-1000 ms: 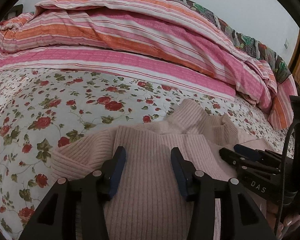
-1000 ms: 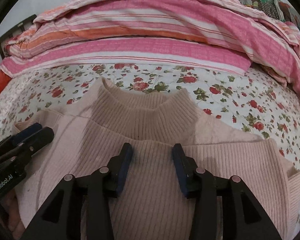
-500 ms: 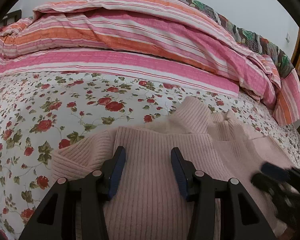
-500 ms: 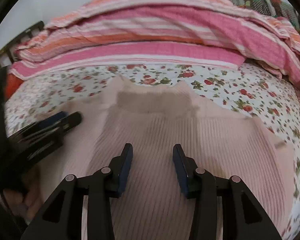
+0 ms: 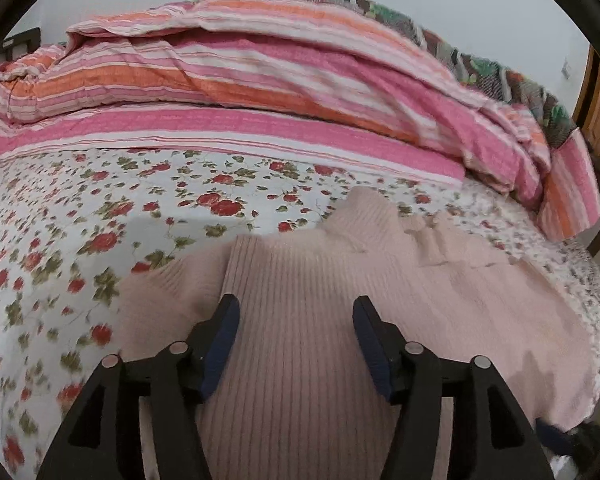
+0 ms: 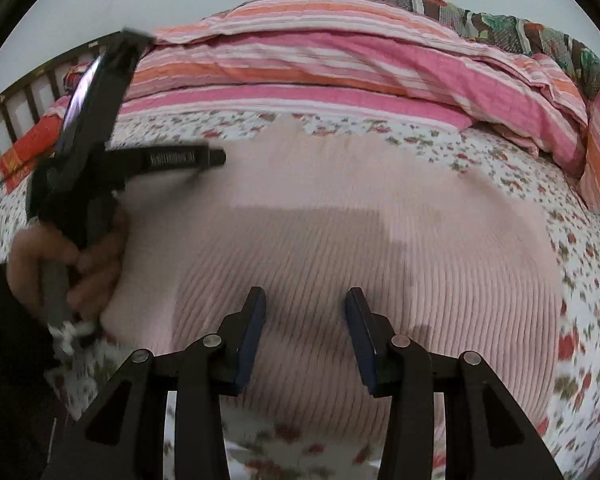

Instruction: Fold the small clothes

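While the pink sweater (image 5: 340, 320) lies on the flowery bed (image 5: 80, 220), it looks partly folded; left gripper (image 5: 296, 344) is opening, right gripper (image 6: 305, 336) half open, both holding nothing

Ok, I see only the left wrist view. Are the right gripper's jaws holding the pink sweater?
Observer: No. The right gripper is above the pink sweater, jaws apart, nothing pinched.
Operator: Is the sweater's near edge visible there?
Observer: Yes, it lies under those jaws, with the floral sheet showing in front of it.
Operator: Do you see my left gripper?
Observer: Yes. The left gripper is over the sweater's left side, jaws opening and empty, with a hand on its handle.
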